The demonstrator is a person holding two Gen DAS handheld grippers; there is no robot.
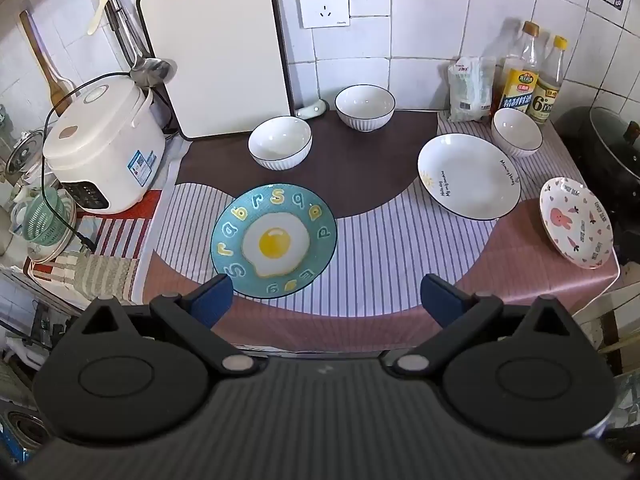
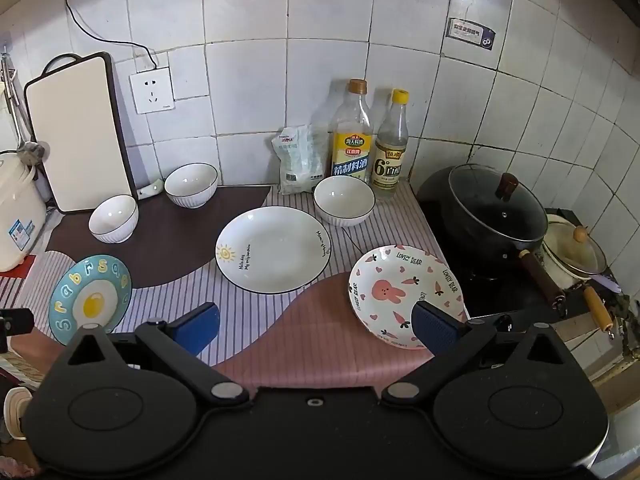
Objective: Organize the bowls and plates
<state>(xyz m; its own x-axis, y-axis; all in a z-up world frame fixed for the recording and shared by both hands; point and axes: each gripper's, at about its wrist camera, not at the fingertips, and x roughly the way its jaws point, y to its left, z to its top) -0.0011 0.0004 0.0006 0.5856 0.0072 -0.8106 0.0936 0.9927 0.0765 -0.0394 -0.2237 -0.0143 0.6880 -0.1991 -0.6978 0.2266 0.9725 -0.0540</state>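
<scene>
Just ahead of left gripper (image 1: 326, 300): egg plate (image 1: 274, 241) | both grippers wide open, empty | right gripper (image 2: 316, 326) beside rabbit plate (image 2: 400, 288)

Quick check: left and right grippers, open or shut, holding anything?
Left gripper: open, holding nothing, above the egg plate.
Right gripper: open, holding nothing, near the rabbit plate.

Open striped surface (image 1: 380, 240) lies between egg plate (image 1: 274, 241) and white plate (image 1: 469, 176); bowls (image 1: 280, 142) stand behind the egg plate.
</scene>
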